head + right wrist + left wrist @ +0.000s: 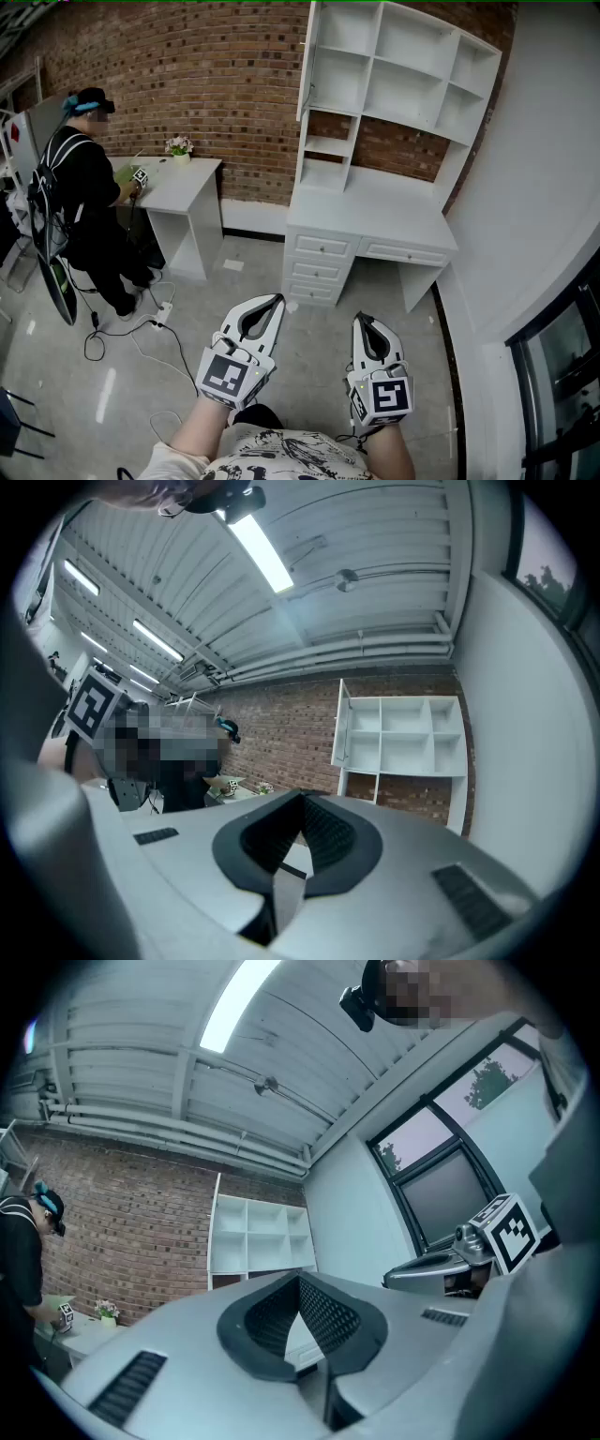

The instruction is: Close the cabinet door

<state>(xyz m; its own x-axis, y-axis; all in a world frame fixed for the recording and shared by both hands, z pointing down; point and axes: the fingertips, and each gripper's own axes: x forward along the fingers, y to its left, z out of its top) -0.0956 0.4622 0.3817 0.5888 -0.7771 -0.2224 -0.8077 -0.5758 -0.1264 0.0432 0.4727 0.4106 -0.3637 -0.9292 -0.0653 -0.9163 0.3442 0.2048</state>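
cabinet door (305,66) edge-on at 12 o'clock, its face hidden, window (562,370) at 4 o'clock cut by right edge, small marked object (141,177) on far tabletop (192,173) at 10 o'clock too small to tell

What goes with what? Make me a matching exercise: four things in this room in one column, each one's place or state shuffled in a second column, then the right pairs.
Things
1. white cabinet door
2. small pot of pale flowers
3. white power strip
4. left hand-held gripper

Places or states
A. lying on the grey floor
B. shut, with nothing between its jaws
C. swung open at the upper left of the white shelf unit
D. standing on the small white desk by the red brick wall

Pairs: 1-C, 2-D, 3-A, 4-B
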